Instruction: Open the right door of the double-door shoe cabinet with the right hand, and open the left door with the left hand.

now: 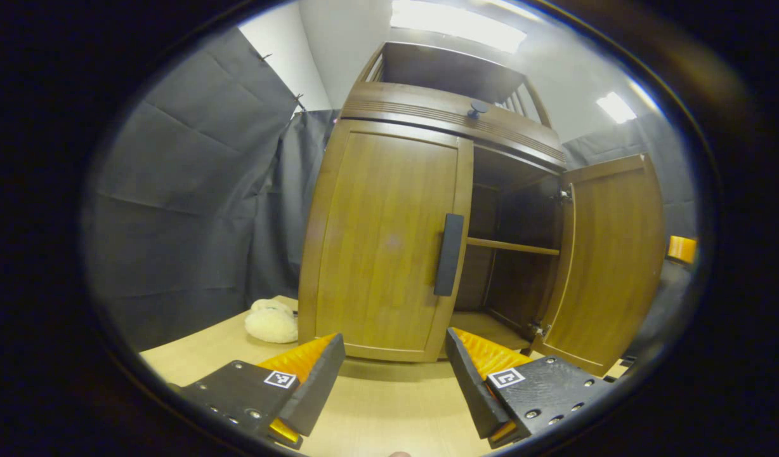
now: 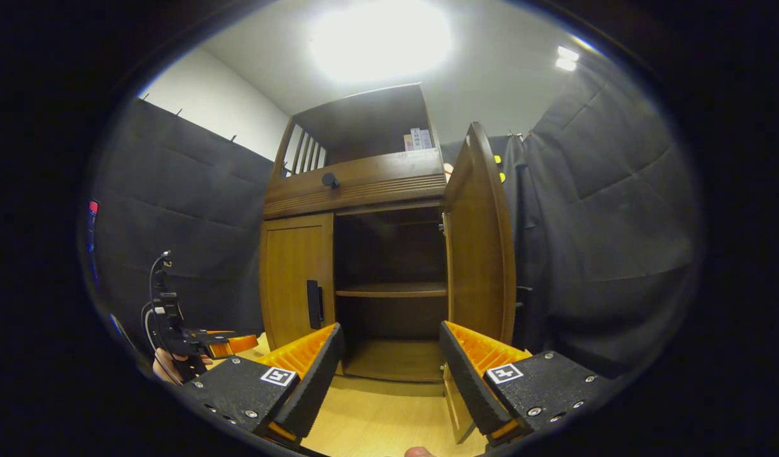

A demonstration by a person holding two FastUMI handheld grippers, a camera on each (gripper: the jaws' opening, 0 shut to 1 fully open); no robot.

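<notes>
Black cloth walls ring pale wood bench (image 1: 389,406); shoe cabinet (image 1: 446,114) stands on it. Right door (image 1: 611,254) swung wide, left door (image 1: 383,241) shut, its dark handle (image 1: 450,254) at inner edge. Left gripper (image 1: 396,374) fingers apart, empty, near door foot. Right gripper (image 2: 389,374) also spread, empty. Next, likely: raise left gripper, straddle handle, pull leftward. Fluffy slipper (image 1: 272,320) lies in that door's swing room

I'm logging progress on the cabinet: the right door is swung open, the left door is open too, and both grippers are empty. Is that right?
Not quite. The left door is closed, its dark handle untouched, as the left gripper view shows. The right door is swung open, and the left gripper and right gripper are open and empty.
</notes>
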